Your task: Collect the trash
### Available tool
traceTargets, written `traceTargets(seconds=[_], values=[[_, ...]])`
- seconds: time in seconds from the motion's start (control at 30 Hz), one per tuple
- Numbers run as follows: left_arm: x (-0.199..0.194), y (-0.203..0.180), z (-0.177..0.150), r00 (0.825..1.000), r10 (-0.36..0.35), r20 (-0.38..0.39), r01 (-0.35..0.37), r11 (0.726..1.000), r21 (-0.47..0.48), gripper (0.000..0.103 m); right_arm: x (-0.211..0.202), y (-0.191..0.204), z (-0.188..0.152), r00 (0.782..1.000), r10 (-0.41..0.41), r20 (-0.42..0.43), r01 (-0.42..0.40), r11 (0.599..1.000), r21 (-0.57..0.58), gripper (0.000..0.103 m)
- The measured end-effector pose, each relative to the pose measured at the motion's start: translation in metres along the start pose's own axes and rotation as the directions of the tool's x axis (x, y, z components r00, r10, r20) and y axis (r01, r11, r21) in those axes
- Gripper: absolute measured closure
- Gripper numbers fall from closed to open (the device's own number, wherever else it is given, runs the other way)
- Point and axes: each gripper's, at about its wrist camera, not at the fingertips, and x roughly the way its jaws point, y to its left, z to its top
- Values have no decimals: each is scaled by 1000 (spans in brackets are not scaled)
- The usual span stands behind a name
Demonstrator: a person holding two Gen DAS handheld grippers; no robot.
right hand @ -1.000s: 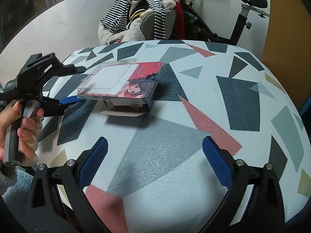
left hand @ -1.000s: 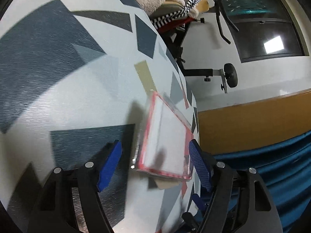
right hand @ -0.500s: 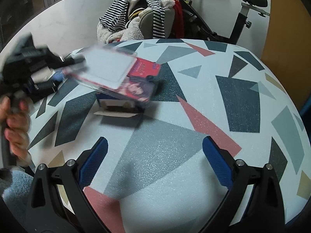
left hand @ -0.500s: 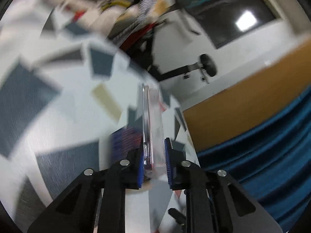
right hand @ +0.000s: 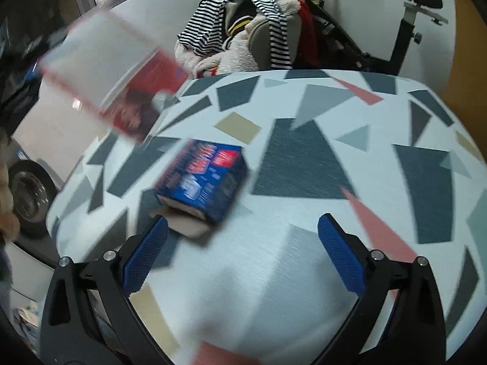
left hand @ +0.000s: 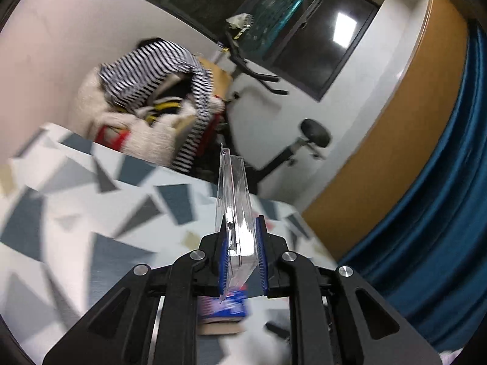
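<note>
The patterned table (right hand: 304, 273) is seen below both grippers. A blue box (right hand: 204, 179) lies just ahead of the wide-open, empty right gripper (right hand: 242, 254). A clear plastic case (left hand: 236, 213) is clamped edge-on between the blue pads (left hand: 261, 261) of the left gripper (left hand: 242, 258), above the table.

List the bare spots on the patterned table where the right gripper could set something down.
Free: the patterned table from the open right gripper to its far edge, and everything right of the blue cardboard box. Crowded: the left edge, where the box lies and the left gripper holds the clear plastic package above it.
</note>
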Motion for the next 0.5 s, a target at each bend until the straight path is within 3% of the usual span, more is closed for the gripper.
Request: traceTargets(seconds=[0.2,0.27,0.5], values=[[-33,37,-16,993,117,-6,-117,993,20,87,45,20,29,998,39,-48,-32,991,130,6],[-39,48,-21,992,127,-7,-127,992,5,87,66,25,39,996,28,-81,-11,979,202,6],[-58,60,-31,992,123,-10,-124,992,-19,87,98,42,53,984,-70,-163,105,971,217,6]])
